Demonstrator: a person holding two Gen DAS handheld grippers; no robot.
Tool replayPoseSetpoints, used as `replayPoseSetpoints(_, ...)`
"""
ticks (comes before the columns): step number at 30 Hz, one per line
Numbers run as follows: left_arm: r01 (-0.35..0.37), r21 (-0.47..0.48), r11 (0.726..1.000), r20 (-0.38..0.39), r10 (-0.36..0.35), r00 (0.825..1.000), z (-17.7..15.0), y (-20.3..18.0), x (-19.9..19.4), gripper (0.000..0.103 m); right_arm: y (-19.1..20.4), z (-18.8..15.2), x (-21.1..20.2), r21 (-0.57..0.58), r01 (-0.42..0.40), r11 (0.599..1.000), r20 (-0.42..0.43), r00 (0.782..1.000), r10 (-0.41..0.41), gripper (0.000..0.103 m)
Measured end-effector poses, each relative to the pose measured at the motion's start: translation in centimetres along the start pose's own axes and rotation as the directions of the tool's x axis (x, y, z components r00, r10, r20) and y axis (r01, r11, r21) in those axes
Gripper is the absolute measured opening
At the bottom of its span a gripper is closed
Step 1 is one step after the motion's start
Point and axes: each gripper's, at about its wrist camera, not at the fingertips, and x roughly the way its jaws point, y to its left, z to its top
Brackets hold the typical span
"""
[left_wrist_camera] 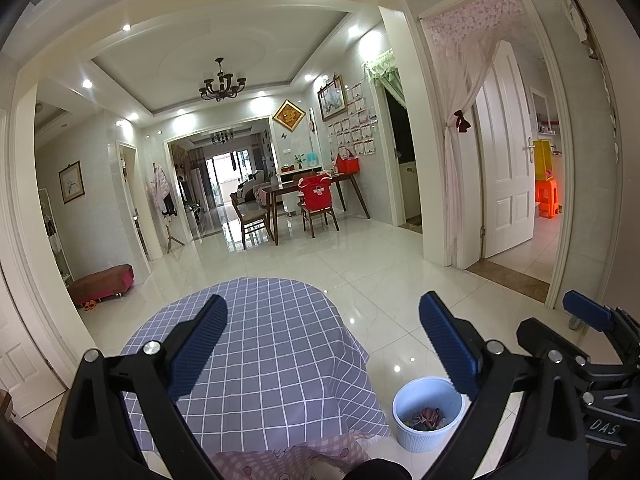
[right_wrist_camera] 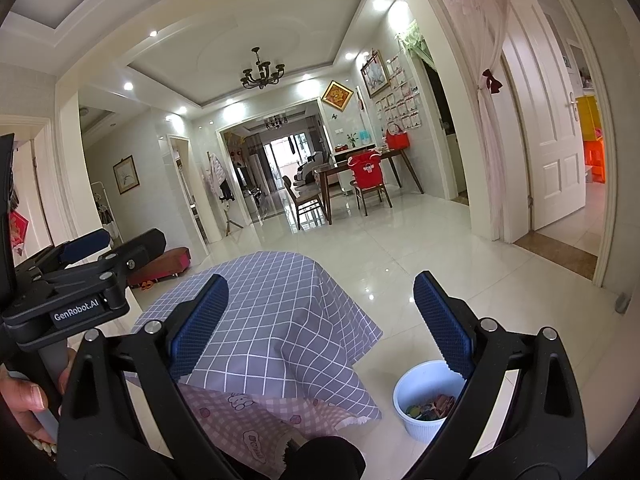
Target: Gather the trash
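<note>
Trash point(left_wrist_camera: 425, 420) fills one white bin point(left_wrist_camera: 427, 438); two grippers gape.

Checked-cloth table point(left_wrist_camera: 264, 344) and bin point(left_wrist_camera: 426, 414) on tiled floor point(left_wrist_camera: 380, 264).

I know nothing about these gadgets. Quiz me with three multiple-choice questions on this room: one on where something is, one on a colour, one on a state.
1. Where does the white trash bin stand?
A. On the table
B. On the floor beside the table
C. In the doorway

2. What colour is the checked tablecloth?
A. Grey-purple with white lines
B. Green
C. Plain red

3. How do the left gripper and right gripper stand?
A. Both shut on trash
B. One open, one shut
C. Both open, empty

Answers: 1 B, it sits on the tiles by the cloth's edge; 2 A, a white grid shows; 3 C, wide gaps, nothing between the fingers.
</note>
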Motion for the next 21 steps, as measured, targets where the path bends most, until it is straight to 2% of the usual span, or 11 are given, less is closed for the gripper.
replayPoseSetpoints(21,-0.001,0.000,1.000,-0.001,0.001,1.000,0.05,0.34,0.03,0.095,0.06,-0.37,0.15,0.003,-0.005,1.000,-0.006,1.000,0.005,0.092)
